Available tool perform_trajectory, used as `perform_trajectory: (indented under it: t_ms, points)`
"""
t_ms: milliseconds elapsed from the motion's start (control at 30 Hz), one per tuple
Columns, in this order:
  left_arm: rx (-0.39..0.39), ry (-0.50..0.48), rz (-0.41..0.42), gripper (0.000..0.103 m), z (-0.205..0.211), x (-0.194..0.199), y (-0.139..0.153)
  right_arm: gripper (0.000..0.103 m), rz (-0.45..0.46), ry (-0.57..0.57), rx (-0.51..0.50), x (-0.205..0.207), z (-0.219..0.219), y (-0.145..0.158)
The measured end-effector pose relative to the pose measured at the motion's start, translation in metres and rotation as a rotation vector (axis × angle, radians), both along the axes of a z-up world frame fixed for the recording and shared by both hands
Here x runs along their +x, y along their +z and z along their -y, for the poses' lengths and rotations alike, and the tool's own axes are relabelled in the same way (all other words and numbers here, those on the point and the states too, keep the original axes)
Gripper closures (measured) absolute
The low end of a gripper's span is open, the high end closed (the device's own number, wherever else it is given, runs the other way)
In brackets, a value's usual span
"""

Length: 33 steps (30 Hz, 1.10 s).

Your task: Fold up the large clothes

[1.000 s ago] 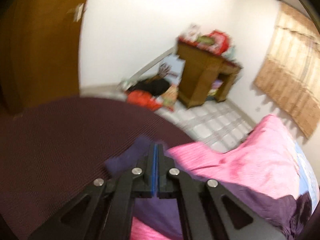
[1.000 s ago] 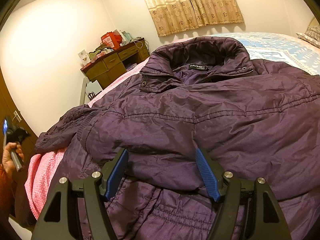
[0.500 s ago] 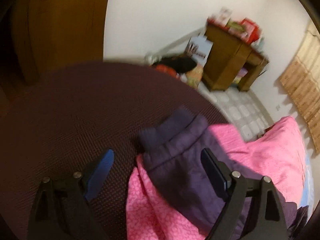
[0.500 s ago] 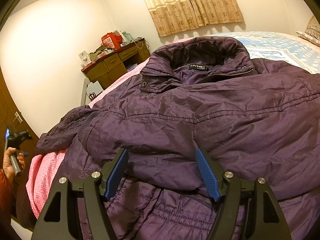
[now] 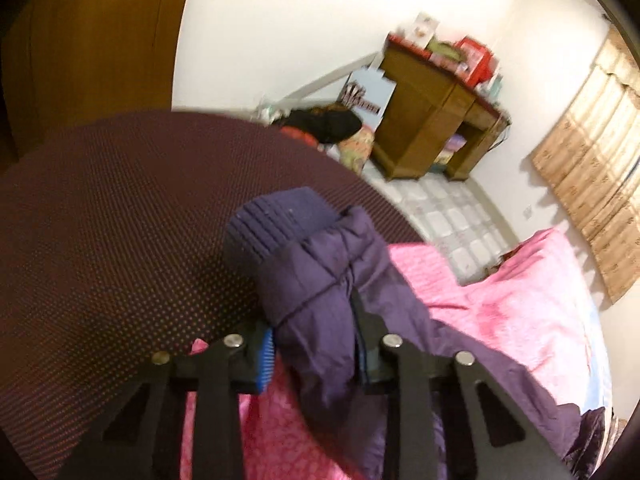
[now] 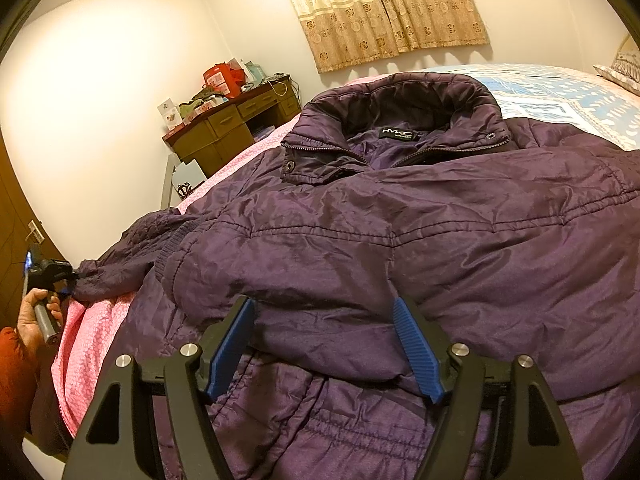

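Purple jacket (image 6: 400,248) lies spread on the bed's pink cover (image 6: 92,332), collar toward the curtain (image 6: 384,8). Left wrist view alone shows the sleeve (image 5: 316,280) bunched between the left gripper (image 5: 316,344) pads, ribbed cuff (image 5: 272,224) poking past them; fingers narrowed on the sleeve. Right wrist view alone shows the whole body, with right gripper (image 6: 324,348) fingers wide, straddling a fold. Desk (image 5: 432,120) stands beyond.
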<state>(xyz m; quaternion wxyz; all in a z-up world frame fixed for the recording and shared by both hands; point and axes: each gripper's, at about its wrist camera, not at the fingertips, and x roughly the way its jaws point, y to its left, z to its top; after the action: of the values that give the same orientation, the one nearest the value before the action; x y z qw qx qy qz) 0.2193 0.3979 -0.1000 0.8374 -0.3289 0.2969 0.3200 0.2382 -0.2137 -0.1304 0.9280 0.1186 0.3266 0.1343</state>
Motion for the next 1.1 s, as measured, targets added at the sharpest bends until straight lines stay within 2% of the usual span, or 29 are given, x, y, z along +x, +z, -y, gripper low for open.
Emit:
perform_trajectory:
  t_ms: [200,300,367,433,500,600,633,733,767,800,867,900,967,1033,1100]
  points:
    - [0.212,-0.05,0.097,0.076,0.047,-0.026,0.063,0.03,0.001,0.0,0.002,0.0,0.0,0.0]
    - [0.374,-0.087,0.118,0.076,0.081,-0.033,0.098,0.03,0.001,0.001,0.005,0.0,0.0,0.0]
    - [0.427,-0.11,0.144,0.076,0.094,-0.036,0.112,0.03,0.001,0.001,0.009,0.0,0.0,0.0]
    - [0.444,-0.145,0.167,0.076,0.101,-0.039,0.12,0.03,0.002,0.003,0.015,0.001,-0.003,0.0]
    - [0.53,-0.185,0.164,0.076,0.119,-0.044,0.127,0.03,0.002,0.004,0.017,0.002,-0.002,0.0]
    - [0.598,-0.33,0.227,0.076,0.155,-0.061,0.132,0.03,0.004,0.004,0.02,0.004,-0.009,0.001]
    - [0.615,-0.411,0.257,0.076,0.179,-0.069,0.131,0.03,0.004,0.004,0.02,0.005,-0.014,0.001]
    - [0.681,-0.55,0.281,0.075,0.238,-0.079,0.12,0.03,0.003,0.004,0.019,0.003,-0.009,0.001]
    - [0.695,-0.6,0.267,0.067,0.259,-0.077,0.111,0.03,0.003,0.004,0.018,0.003,-0.008,0.001]
    - [0.706,-0.639,0.236,0.051,0.276,-0.072,0.102,0.03,0.003,0.004,0.019,0.003,-0.007,0.001]
    - [0.728,-0.755,0.161,0.032,0.309,-0.066,0.07,0.03,0.0,0.004,0.022,0.005,-0.008,0.001]
    - [0.74,-0.822,0.115,0.028,0.321,-0.065,0.054,0.03,-0.002,0.004,0.024,0.006,-0.01,0.001]
    - [0.736,-0.891,0.052,0.025,0.33,-0.067,0.034,0.03,-0.005,0.003,0.024,0.008,-0.015,0.002]
    - [0.707,-0.911,0.046,0.02,0.328,-0.081,0.029,0.03,-0.006,0.003,0.022,0.009,-0.017,0.002]
    - [0.678,-0.893,0.069,0.006,0.309,-0.088,0.037,0.029,-0.006,0.003,0.022,0.009,-0.016,0.002]
